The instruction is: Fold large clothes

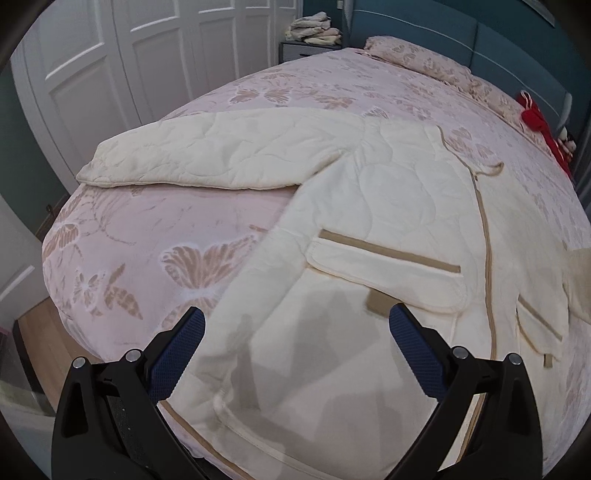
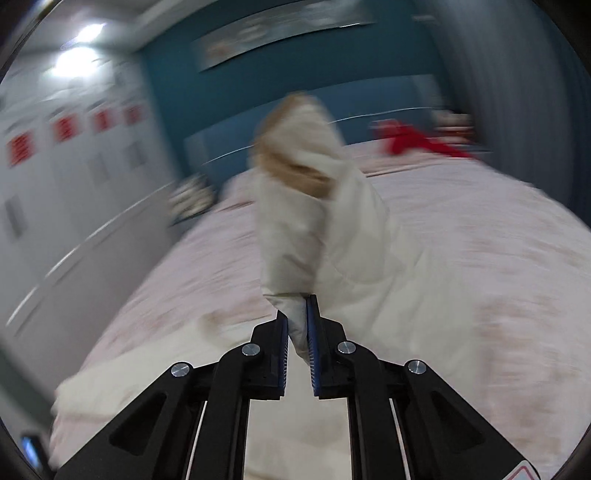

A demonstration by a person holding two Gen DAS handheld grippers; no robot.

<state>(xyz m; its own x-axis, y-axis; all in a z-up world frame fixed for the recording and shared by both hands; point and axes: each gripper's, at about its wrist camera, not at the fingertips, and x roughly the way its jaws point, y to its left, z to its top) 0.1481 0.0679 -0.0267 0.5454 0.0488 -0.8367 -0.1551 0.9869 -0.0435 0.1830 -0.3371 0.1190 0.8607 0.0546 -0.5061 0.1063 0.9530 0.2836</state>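
Your right wrist view was motion-blurred: the red item (image 2: 417,142) and the wall picture (image 2: 273,33) were unreadable. In your left view the robe (image 1: 369,229) ran off the near and right edges.

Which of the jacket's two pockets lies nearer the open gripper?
The larger-looking pocket, left of the zip in the left wrist view; the other pocket lies beyond the zip.

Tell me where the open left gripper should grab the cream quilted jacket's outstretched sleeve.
Grip the cuff end of the cream quilted jacket, coming in from the bed's left edge: the sleeve lies flat and straight, its cuff free near that edge. Left gripper stands open.
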